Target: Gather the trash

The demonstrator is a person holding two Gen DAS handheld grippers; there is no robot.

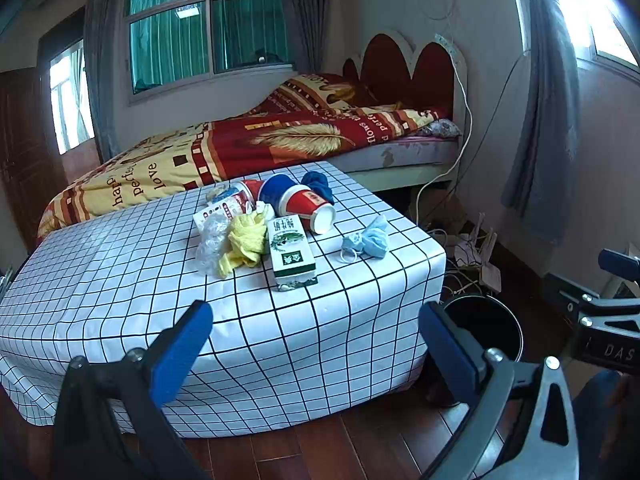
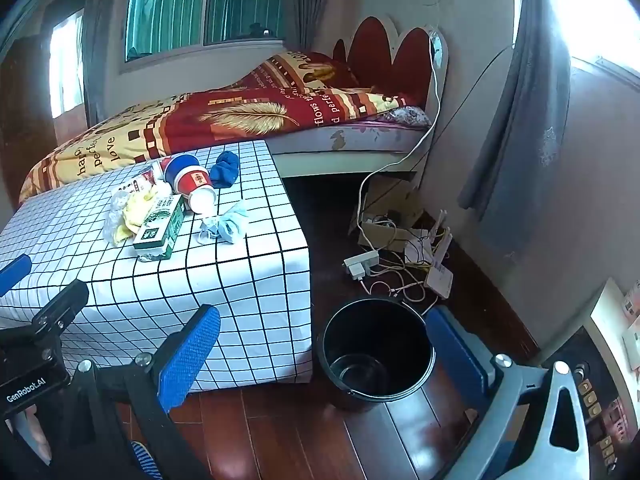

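Holding my left tool (image 1: 316,344) and right tool (image 2: 324,352) wide, empty; tabletop (image 1: 120,280) held one carton (image 1: 291,254), one mask (image 1: 366,242); only right view showed bin (image 2: 376,354) bottom.

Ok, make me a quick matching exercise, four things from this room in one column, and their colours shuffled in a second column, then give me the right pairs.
Things:
1. face mask
2. rubber glove
3. bin
4. sock

Colours:
A. black
B. dark blue
C. light blue
D. yellow

Pairs: 1-C, 2-D, 3-A, 4-B
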